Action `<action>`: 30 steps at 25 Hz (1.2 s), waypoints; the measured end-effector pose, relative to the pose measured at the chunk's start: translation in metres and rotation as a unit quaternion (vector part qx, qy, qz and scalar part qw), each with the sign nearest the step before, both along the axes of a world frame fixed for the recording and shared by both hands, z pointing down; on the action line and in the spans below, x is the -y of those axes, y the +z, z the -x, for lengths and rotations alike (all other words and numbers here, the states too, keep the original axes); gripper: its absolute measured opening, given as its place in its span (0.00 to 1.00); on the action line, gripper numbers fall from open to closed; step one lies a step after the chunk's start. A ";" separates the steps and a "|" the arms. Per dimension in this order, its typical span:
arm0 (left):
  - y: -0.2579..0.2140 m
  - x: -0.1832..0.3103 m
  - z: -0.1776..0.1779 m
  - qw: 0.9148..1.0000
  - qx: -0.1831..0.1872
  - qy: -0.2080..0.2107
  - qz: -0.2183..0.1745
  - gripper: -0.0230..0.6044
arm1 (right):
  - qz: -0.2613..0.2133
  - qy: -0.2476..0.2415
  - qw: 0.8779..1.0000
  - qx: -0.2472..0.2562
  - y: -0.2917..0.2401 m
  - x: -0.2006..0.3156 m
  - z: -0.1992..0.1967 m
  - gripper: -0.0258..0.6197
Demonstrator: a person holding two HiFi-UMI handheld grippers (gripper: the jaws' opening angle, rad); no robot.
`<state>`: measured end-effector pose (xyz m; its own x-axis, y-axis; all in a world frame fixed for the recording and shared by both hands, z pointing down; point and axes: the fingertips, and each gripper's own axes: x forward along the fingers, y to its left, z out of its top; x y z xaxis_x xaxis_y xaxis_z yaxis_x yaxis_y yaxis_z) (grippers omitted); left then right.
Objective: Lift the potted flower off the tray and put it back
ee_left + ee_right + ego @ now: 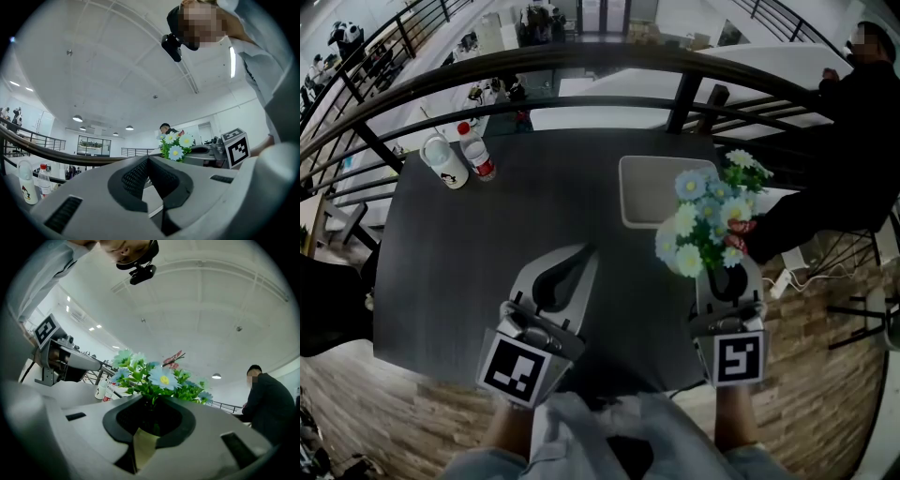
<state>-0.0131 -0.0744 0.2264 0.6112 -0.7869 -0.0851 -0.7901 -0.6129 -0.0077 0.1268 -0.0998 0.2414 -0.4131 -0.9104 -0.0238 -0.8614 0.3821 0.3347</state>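
The potted flower (710, 222), a bunch of pale blue and white daisies with green leaves, is held up over the table's right front by my right gripper (729, 272), which is shut on its pot. In the right gripper view the pale pot (143, 446) is wedged between the jaws, with the blooms (159, 379) rising just above them. The white tray (649, 192) lies on the dark table (487, 262) just beyond the flowers, with nothing in the part that shows. My left gripper (581, 258) hovers over the table's middle front, shut and holding nothing.
A white bottle (445, 161) and a red-capped water bottle (476, 152) stand at the table's far left corner. A dark railing (581, 66) curves behind the table. A person in black (853, 131) sits at the right. The table's front edge is under both grippers.
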 end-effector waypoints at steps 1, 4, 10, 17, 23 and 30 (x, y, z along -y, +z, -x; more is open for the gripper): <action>0.000 0.000 0.000 1.000 0.000 0.000 0.000 0.03 | 0.002 0.002 1.000 0.001 0.000 0.000 0.000 0.13; 0.000 0.000 0.001 1.000 -0.001 0.000 -0.002 0.03 | 0.003 0.005 1.000 0.002 0.001 0.000 -0.001 0.13; 0.002 0.000 -0.001 1.000 0.011 0.007 -0.004 0.03 | 0.002 0.006 1.000 0.002 0.002 0.001 -0.001 0.13; 0.002 0.002 0.005 1.000 0.003 -0.007 -0.001 0.03 | 0.001 0.008 1.000 -0.001 0.002 0.000 -0.001 0.13; 0.004 0.003 0.007 1.000 -0.002 -0.007 -0.001 0.03 | -0.002 0.008 1.000 0.000 0.003 0.000 -0.001 0.13; 0.005 0.002 0.004 1.000 0.001 -0.002 0.001 0.03 | 0.002 0.008 1.000 -0.004 0.006 0.000 -0.003 0.13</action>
